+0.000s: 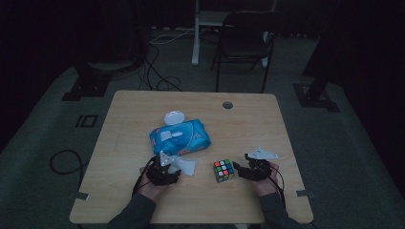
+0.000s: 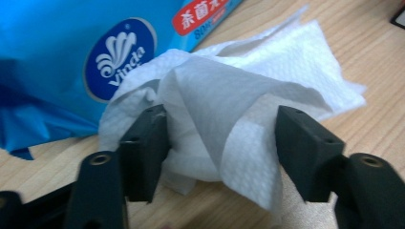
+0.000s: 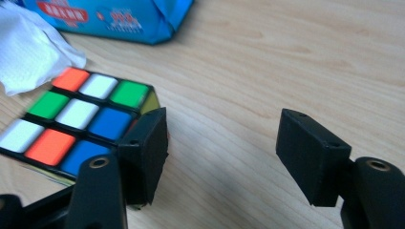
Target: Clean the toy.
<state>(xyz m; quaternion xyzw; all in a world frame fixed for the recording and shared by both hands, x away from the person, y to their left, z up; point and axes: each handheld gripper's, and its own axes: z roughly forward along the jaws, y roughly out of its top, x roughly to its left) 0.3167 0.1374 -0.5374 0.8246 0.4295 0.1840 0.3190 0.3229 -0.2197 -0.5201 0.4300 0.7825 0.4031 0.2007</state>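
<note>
Item: wet wipe point(image 2: 224, 119), white, crumpled, out of the blue wipes pack point(image 1: 180, 136) and lying on the tabletop point(image 1: 143, 114) just in front of it.
Progress, as judged: wipe drawn and set down; wiping the puzzle cube point(image 1: 223, 170), if intended, not yet begun.
Left tongs point(image 2: 222, 148): jaws apart around the wipe, one pad touching a fold, no clamp.
Right tongs point(image 3: 222, 152): jaws apart, empty; one pad against the cube's near corner.

Left gripper point(image 1: 168, 168) at white wipe point(image 1: 184, 164) — right gripper point(image 1: 244, 169) beside cube point(image 1: 223, 170).
</note>
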